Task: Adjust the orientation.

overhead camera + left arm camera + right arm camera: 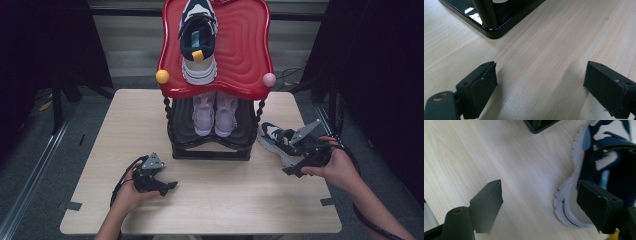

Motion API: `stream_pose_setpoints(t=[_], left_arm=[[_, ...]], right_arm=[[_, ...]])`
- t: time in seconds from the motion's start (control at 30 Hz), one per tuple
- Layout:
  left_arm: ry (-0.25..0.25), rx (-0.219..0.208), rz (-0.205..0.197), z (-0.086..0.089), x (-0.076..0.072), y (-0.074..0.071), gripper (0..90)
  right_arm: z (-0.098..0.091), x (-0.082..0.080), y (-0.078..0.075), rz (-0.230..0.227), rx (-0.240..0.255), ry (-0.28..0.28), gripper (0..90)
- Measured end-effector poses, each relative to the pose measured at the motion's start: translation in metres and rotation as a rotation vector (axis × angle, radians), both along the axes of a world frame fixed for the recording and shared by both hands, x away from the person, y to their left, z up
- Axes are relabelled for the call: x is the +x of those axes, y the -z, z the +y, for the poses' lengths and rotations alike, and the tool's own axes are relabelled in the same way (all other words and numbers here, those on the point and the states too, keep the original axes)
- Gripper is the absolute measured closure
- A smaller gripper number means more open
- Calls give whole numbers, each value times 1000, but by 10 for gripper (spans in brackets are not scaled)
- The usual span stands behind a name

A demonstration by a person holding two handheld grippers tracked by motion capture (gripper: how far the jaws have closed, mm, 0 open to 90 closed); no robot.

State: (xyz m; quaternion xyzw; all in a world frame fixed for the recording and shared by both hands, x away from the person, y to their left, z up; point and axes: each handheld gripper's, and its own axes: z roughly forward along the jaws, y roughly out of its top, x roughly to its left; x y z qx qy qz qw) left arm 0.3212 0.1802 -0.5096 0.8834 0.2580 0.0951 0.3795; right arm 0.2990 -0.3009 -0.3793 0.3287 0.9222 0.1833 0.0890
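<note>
Black tongs on my right stood released, one jaw beside the heel of a navy sneaker lying on the tabletop right of the shoe rack. Left tongs rested released over bare wood. I judged the pickup in hand; next, straddle the heel and clench.

Table: pale wood grain, matt, smooth; rack's red top tray: glossy rippled plastic | black base: high-gloss, mirror-like | navy sneaker: cloth-like upper, matt white ridged rubber sole | right gripper: matt black plastic jaws; left gripper: same matt black, slightly scuffed
</note>
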Motion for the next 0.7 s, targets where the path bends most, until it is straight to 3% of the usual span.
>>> stream_pose_setpoints(t=[0.23, 0.43, 0.7], left_arm=[[0, 0, -1, 0, 0, 0, 105], [2, 0, 2, 0, 0, 0, 103], [3, 0, 1, 0, 0, 0, 101]], right_arm=[[-9, 16, -2, -12, -35, 32, 202], [-15, 26, 13, -10, -91, 41, 197], [-19, 33, 29, 9, -101, 56, 198]])
